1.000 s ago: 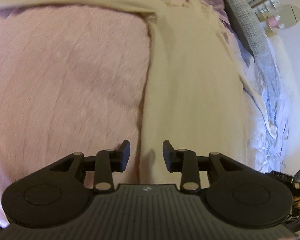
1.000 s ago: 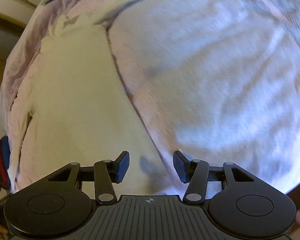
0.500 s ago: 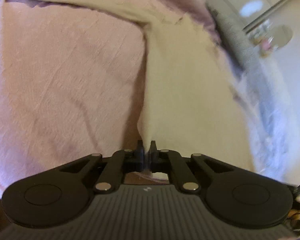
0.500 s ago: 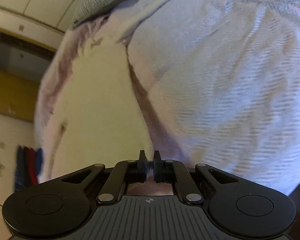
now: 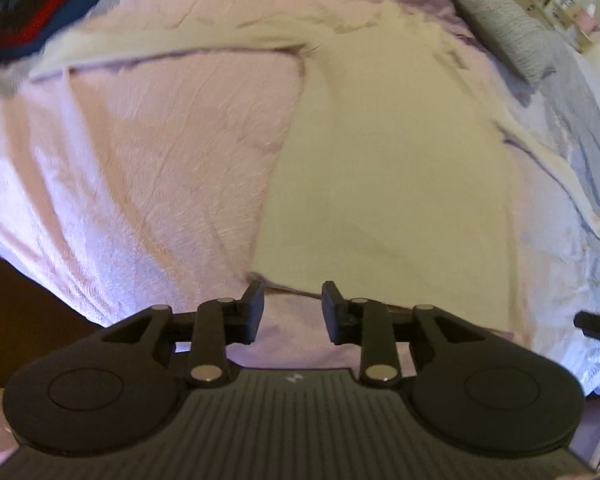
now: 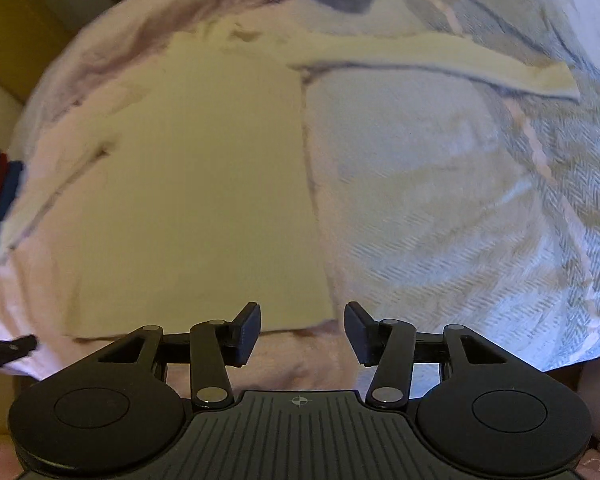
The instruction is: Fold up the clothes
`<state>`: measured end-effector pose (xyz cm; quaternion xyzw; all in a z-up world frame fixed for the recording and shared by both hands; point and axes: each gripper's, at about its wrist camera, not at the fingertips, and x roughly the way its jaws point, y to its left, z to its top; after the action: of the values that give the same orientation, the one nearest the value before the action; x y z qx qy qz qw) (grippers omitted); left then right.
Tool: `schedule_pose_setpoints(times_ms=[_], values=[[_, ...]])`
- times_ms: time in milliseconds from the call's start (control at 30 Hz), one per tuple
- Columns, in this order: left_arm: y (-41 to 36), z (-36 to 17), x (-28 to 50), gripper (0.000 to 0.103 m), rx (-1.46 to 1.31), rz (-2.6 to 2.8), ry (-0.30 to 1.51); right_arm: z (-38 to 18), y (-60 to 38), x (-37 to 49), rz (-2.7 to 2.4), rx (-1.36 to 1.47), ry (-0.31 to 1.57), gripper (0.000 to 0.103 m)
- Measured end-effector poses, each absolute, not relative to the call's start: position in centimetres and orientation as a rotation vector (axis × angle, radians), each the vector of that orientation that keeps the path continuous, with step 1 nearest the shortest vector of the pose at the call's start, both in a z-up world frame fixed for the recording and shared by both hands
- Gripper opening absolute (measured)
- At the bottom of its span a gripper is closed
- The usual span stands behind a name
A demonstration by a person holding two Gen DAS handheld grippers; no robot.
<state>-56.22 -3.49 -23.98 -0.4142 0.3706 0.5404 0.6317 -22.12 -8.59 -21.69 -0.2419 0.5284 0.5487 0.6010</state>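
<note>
Lying flat on pink crinkled bedspread (image 5: pixel 148 168): cream long-sleeved knit top (image 5: pixel 384 184); left gripper (image 5: pixel 292 312) fingers spread, empty; right gripper (image 6: pixel 302 330) fingers opening, empty.

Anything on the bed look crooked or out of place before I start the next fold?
The cream garment lies mostly flat, but its sleeves splay sideways unfolded, and the collar end near the grey pillow looks rumpled. Both grippers, left and right, are empty, the right's jaws opening.

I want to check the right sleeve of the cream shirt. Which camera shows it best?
The right wrist view: the sleeve lies whole and spread out, cuff included. In the left wrist view the same sleeve is squeezed at the picture's edge and blurred.
</note>
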Motion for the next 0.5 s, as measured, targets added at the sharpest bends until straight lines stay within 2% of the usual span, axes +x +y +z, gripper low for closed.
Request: schedule_pose_setpoints(times_ms=[133,500], values=[[-5.8,-20.9,-52.9,0.032,-0.874,1.241,0.86,-18.9,-8.5,-23.8,1.327,-0.564,1.21,0.051],[-10.8,-17.1,-49.1,0.033,-0.798,1.289,0.906,-16.3,-12.5,-27.1,1.354,-0.708,1.144,0.051]])
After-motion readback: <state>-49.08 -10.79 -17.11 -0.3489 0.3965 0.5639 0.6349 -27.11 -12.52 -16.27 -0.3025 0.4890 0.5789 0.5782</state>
